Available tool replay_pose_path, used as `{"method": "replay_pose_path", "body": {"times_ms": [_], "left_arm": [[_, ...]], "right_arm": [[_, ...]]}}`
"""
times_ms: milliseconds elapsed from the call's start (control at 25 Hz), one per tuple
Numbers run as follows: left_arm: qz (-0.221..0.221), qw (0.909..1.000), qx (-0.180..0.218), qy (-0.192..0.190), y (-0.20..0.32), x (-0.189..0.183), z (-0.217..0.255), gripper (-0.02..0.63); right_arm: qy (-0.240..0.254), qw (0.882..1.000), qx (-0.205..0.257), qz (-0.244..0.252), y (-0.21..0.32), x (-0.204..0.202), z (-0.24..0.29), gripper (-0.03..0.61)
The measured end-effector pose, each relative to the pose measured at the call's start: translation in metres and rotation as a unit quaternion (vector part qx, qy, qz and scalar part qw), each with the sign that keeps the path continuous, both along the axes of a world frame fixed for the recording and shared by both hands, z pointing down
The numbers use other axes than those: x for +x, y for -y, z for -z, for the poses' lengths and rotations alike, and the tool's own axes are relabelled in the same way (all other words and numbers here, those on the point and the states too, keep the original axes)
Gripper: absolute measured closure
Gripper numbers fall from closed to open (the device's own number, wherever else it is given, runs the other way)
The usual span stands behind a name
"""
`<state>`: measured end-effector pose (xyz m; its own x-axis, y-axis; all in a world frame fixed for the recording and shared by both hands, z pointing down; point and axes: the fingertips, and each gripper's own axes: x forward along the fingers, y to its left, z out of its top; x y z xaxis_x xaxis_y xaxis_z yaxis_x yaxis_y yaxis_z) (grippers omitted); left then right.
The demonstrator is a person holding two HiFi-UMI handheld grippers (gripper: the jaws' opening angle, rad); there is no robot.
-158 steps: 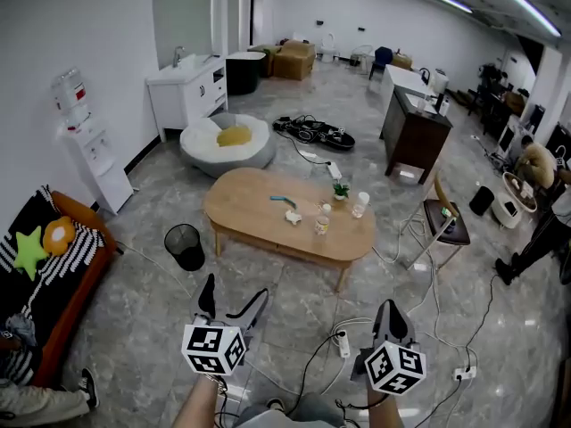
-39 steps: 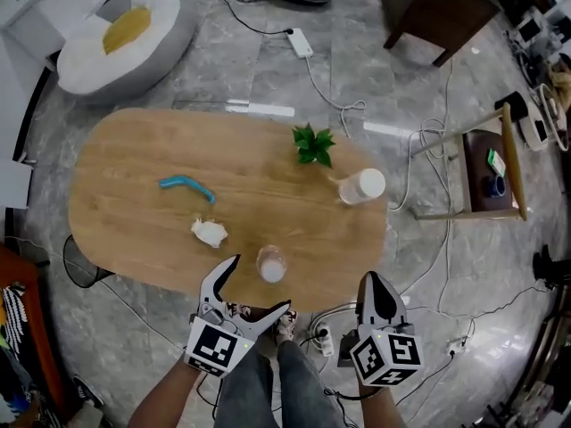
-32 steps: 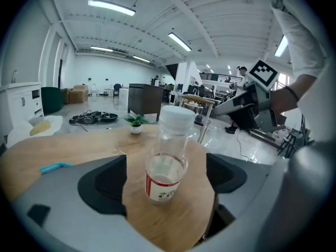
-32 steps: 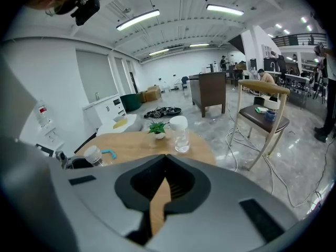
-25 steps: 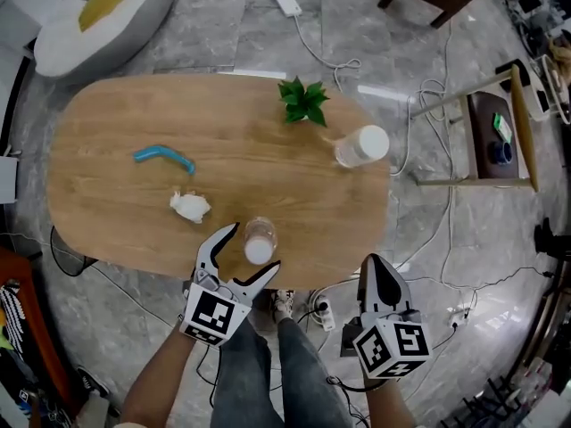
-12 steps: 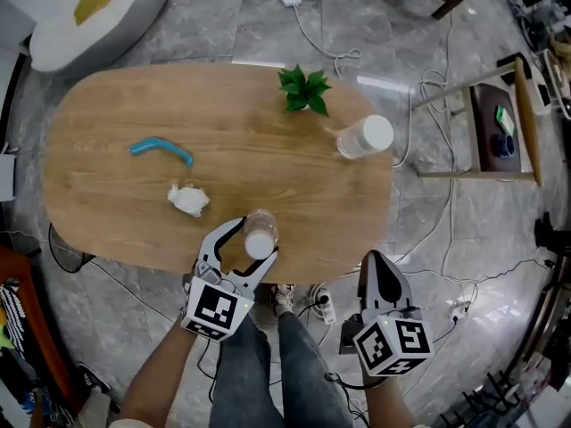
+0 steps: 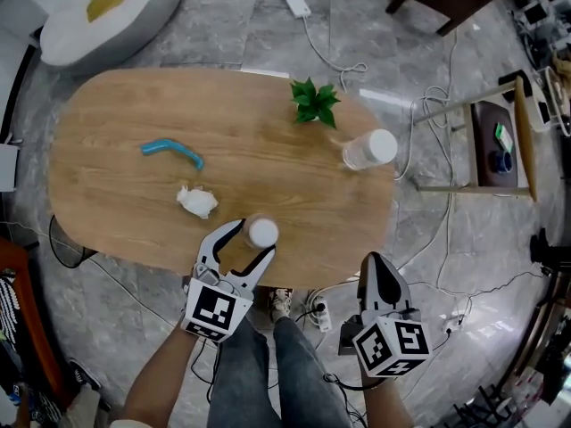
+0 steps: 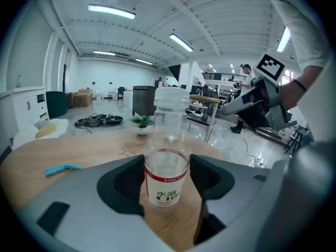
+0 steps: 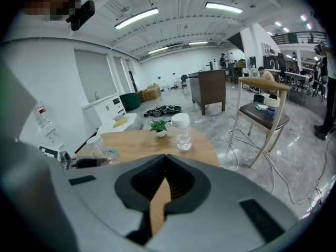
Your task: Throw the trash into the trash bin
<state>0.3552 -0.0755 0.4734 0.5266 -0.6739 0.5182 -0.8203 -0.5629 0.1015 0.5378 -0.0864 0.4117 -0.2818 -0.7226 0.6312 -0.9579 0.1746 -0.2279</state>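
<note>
L claw (image 7: 252,239) has just been closing, pinches clear white-capped plastic bottle (image 8: 167,156) on oval wooden worktop (image 7: 107,123) for binning; R claw (image 7: 376,261) pressed together, spare.

left hand-held gripper (image 7: 252,240): from short of the bottle (image 7: 262,232) to around it | jaws: just closing, pads now against its sides

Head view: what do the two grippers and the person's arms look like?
The left gripper has pale grey curved jaws with black pads; they have just been closing, the bottle between them. The right gripper looks darker, tapering to a point. Each carries a cube of black-and-white square markers. Forearms are bare; jeans are blue-grey.
</note>
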Motion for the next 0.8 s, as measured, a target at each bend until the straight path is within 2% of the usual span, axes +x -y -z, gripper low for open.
{"method": "replay_pose_path", "body": {"times_ms": [440, 800], "left_arm": [[0.054, 0.9982, 0.012, -0.022, 0.002, -0.032, 0.031, 0.347], [0.113, 0.9931, 0.031, -0.012, 0.002, -0.079, 0.079, 0.347]], "right_arm": [[0.009, 0.999, 0.011, 0.042, 0.016, -0.037, 0.017, 0.577], [0.031, 0.994, 0.038, 0.099, 0.045, -0.092, 0.055, 0.578]]}}
